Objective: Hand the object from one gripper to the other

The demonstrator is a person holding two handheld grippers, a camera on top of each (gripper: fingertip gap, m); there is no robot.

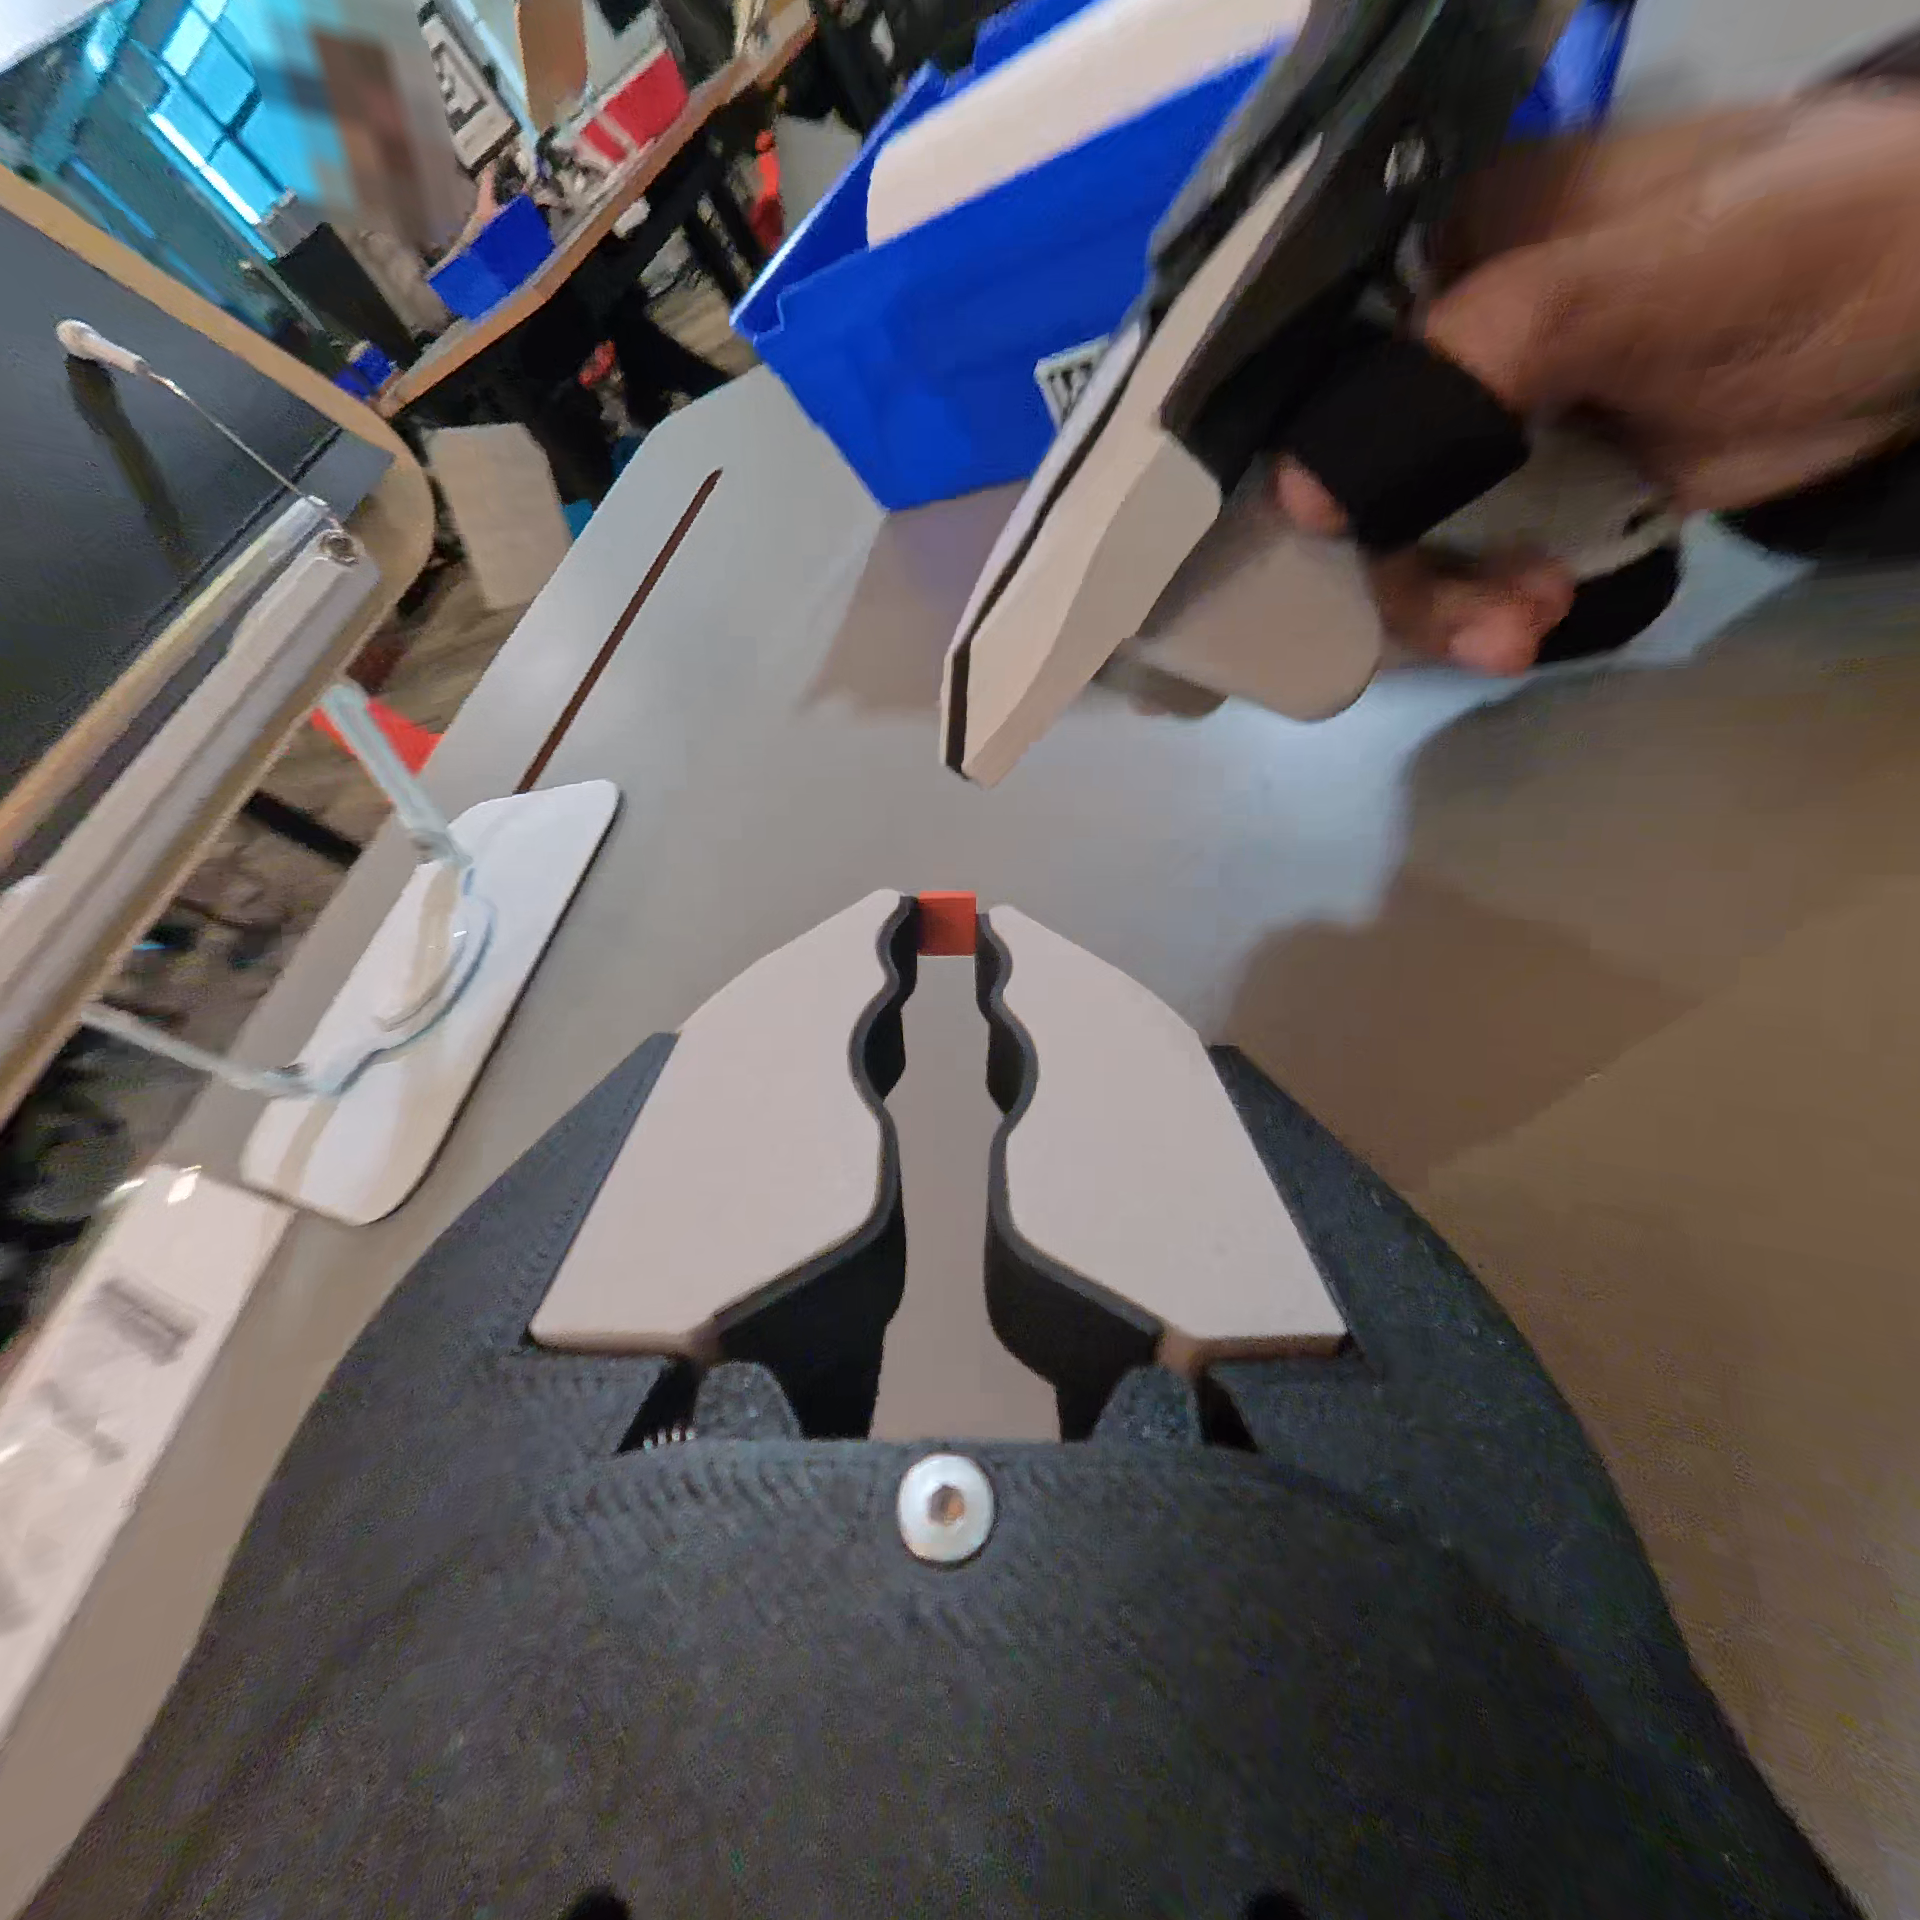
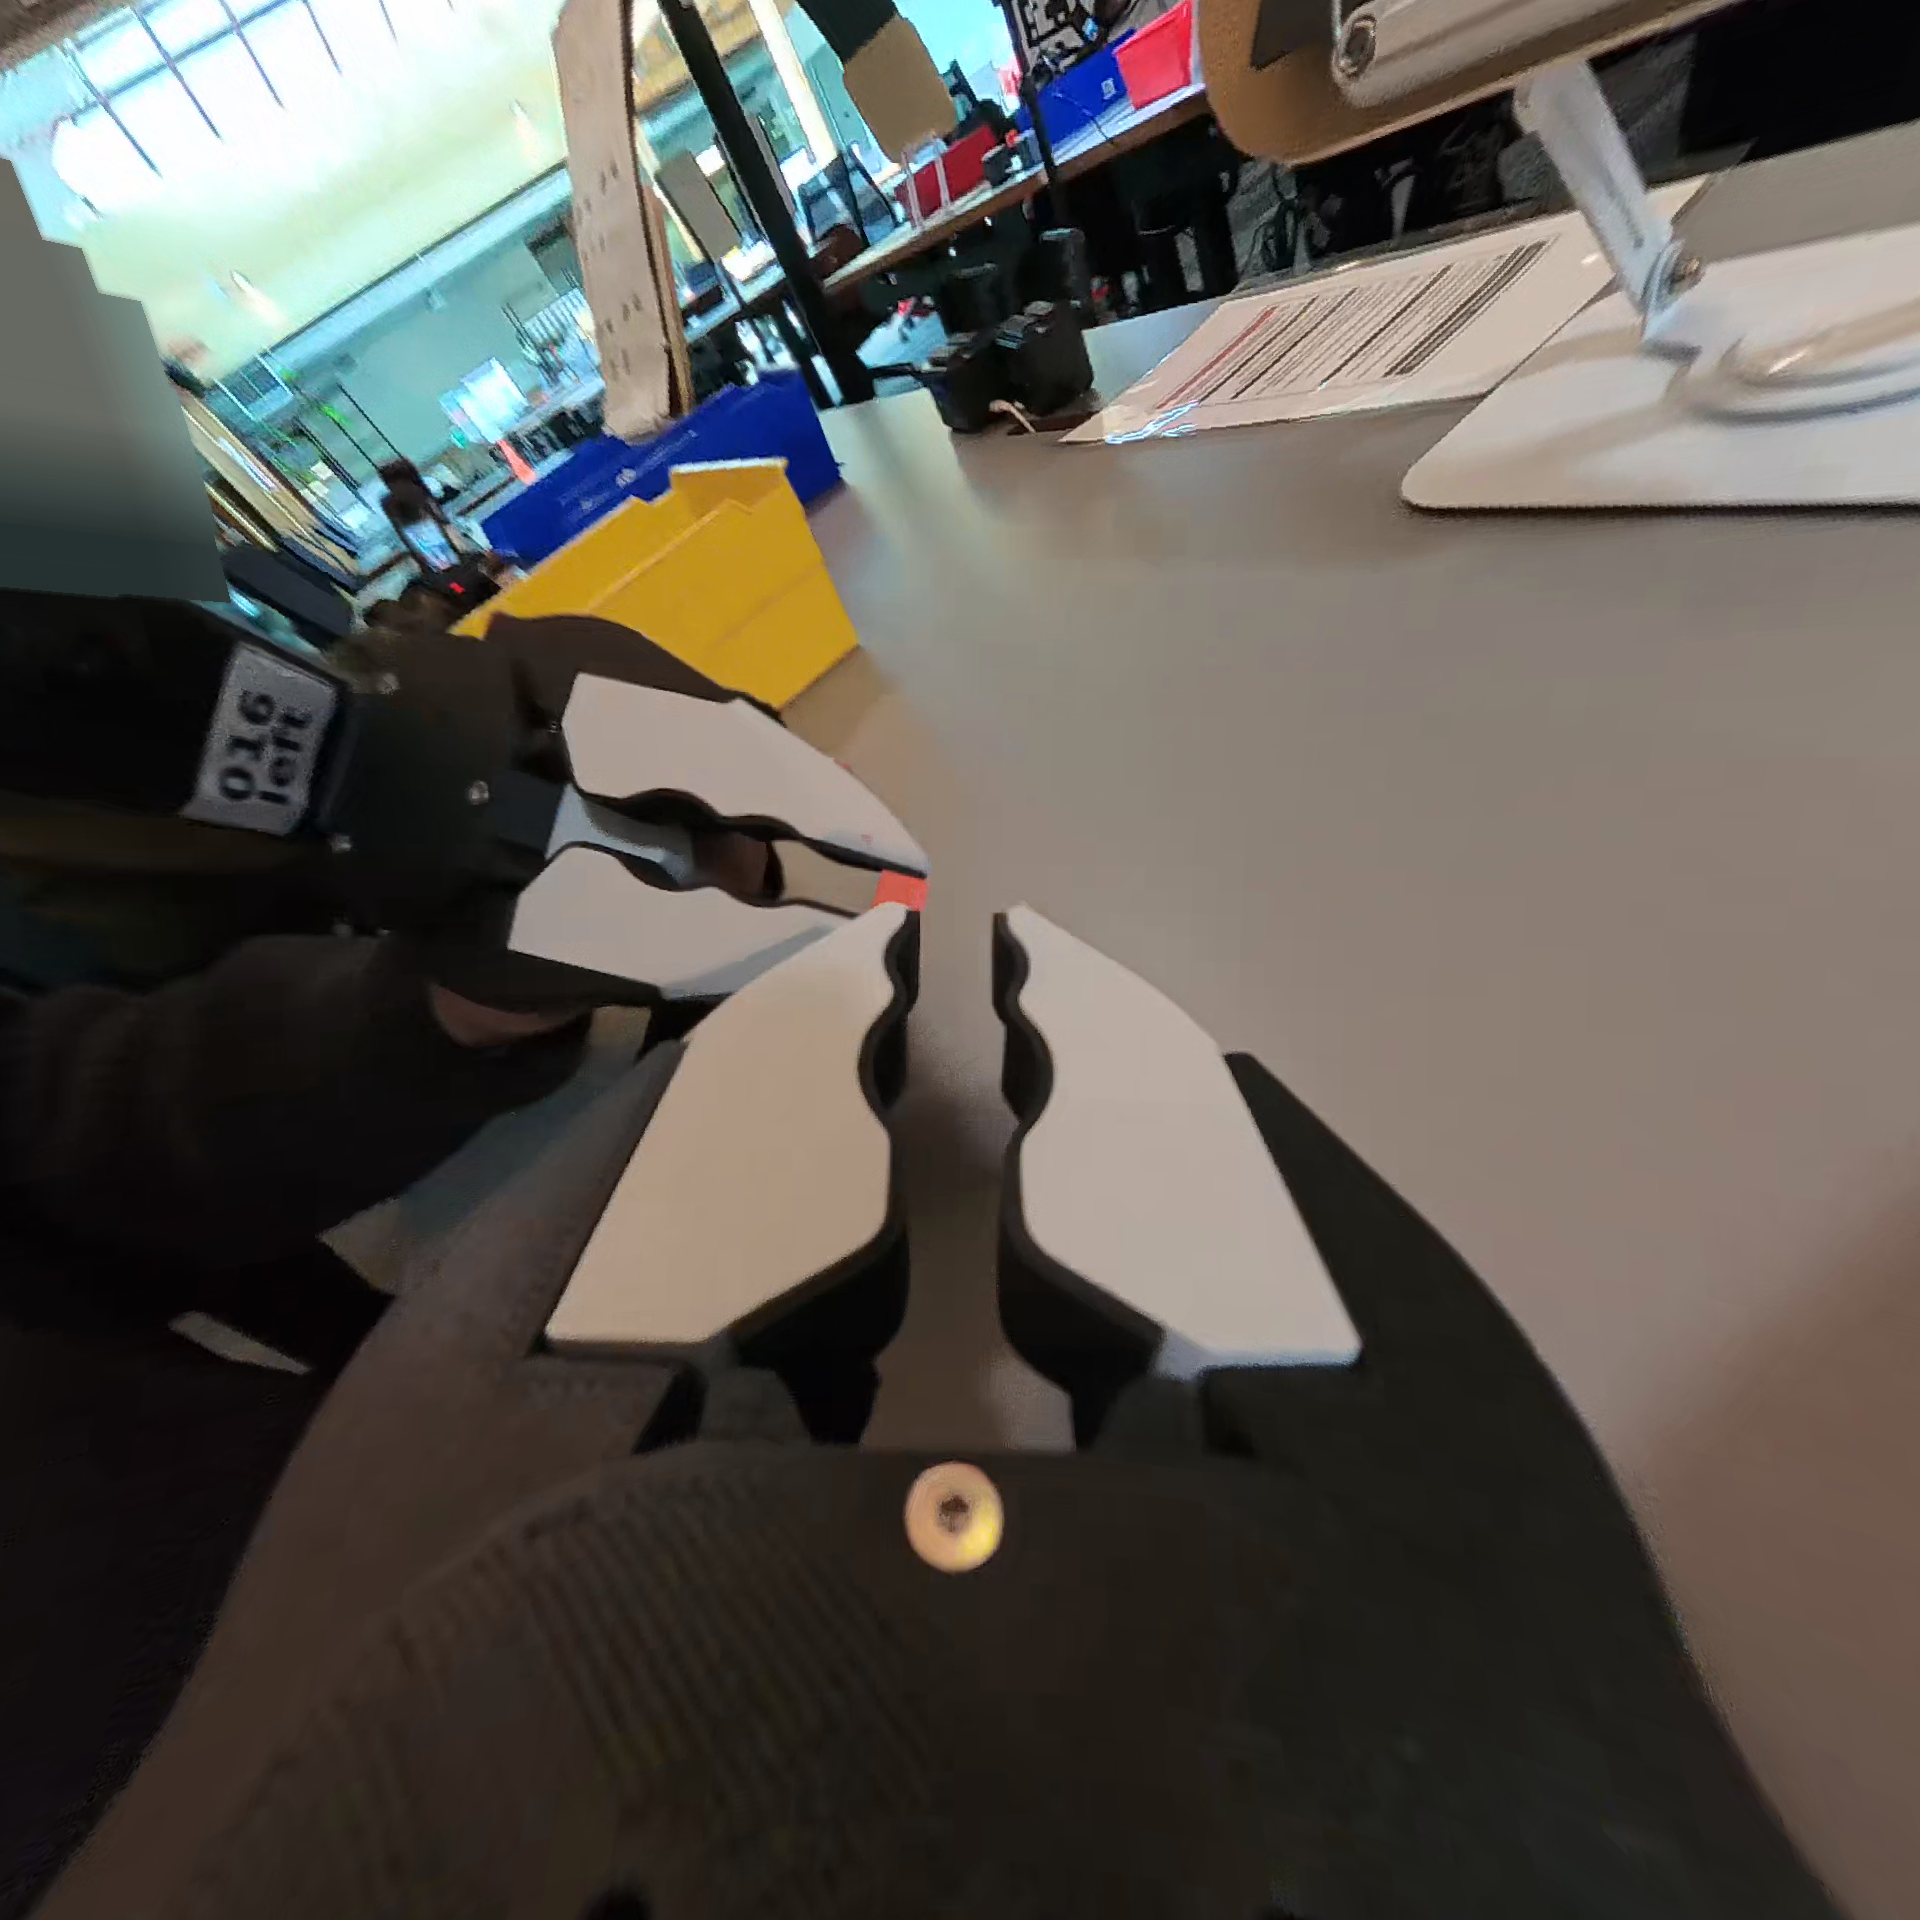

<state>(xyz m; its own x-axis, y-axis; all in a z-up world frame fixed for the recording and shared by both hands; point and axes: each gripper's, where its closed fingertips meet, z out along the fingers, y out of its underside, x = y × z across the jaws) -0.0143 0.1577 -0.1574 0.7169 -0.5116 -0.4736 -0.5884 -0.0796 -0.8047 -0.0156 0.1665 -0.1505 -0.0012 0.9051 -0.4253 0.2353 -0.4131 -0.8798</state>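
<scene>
A small red cube (image 1: 948,927) is pinched between the fingertips of my left gripper (image 1: 948,914), held just above the grey table (image 1: 1403,1039). My right gripper (image 1: 971,764), blurred and held by a hand, hangs a short way above and beyond the cube, tips pointing down at it. In the right wrist view, my right gripper (image 2: 956,935) is narrowly open with nothing between its fingers. The left gripper (image 2: 906,881) comes in from the left there, with the red cube (image 2: 900,891) at its tip, just left of my right gripper's left fingertip.
A blue bin (image 1: 935,343) stands on the table behind the right gripper. A white monitor stand base (image 1: 436,997) lies at the left, also in the right wrist view (image 2: 1662,436). A yellow bin (image 2: 717,582), a printed sheet (image 2: 1340,343) and black devices (image 2: 1008,364) sit farther off.
</scene>
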